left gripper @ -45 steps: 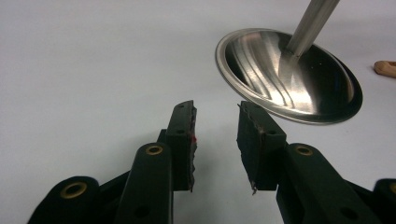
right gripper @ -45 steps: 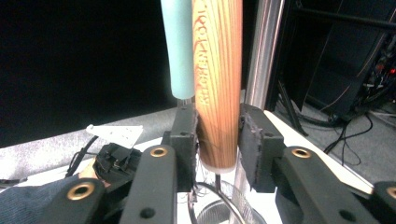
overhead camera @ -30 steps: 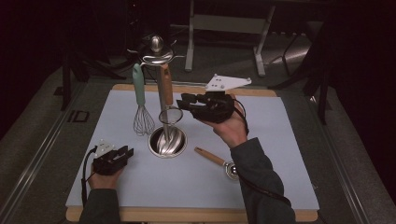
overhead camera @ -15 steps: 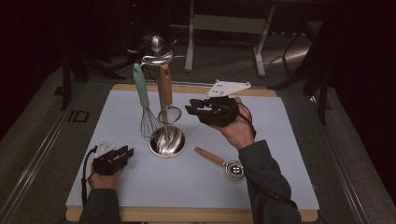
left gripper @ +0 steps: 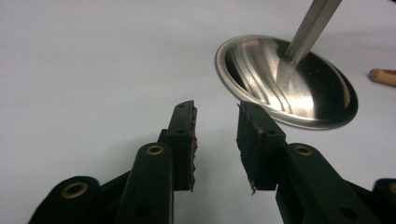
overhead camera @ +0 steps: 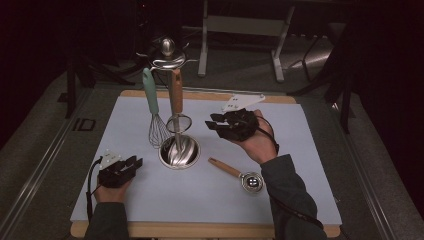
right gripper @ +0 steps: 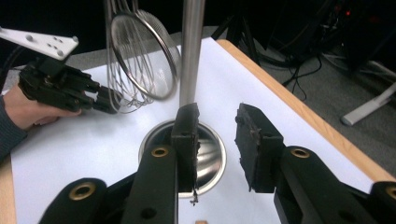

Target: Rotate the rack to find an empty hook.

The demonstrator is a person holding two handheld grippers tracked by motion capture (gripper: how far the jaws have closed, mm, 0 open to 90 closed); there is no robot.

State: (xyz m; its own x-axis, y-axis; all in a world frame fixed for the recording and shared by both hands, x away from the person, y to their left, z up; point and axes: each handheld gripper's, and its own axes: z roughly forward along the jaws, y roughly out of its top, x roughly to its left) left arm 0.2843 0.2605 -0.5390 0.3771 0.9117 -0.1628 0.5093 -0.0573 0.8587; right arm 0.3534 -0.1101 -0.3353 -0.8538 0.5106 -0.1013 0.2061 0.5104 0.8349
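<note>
left gripper point(overhead camera: 131, 164): rests low on the white mat point(overhead camera: 310, 165), near its front-left part; jaws apart, nothing between them. Left gripper view shows the gap clearly, bare mat under it.
right gripper point(overhead camera: 214, 123): held up off the mat in the person's right hand point(overhead camera: 257, 142), grey three-cornered plate on top; jaws apart, empty. Tips point toward the stand.
utensil stand point(overhead camera: 178, 151): steel dish base with upright steel pole point(right gripper: 192, 51), just ahead of the right gripper's tips and ahead-right of the left gripper's tips. In the right gripper view the pole rises just above the left jaw, not touching that I can tell.
whisk point(overhead camera: 156, 125): mint-green handle, hangs from the stand's top hook, wire end down beside the pole, on the far side of it from the right gripper.
strainer point(overhead camera: 177, 107): wood handle, round wire ring at the bottom; hangs from the stand top next to the whisk, close ahead of the right gripper.
measuring spoon point(overhead camera: 240, 175): wood handle, metal bowl; lies flat on the mat below the right hand, apart from both grippers.
table point(overhead camera: 200, 230): wooden edge shows around the mat.
</note>
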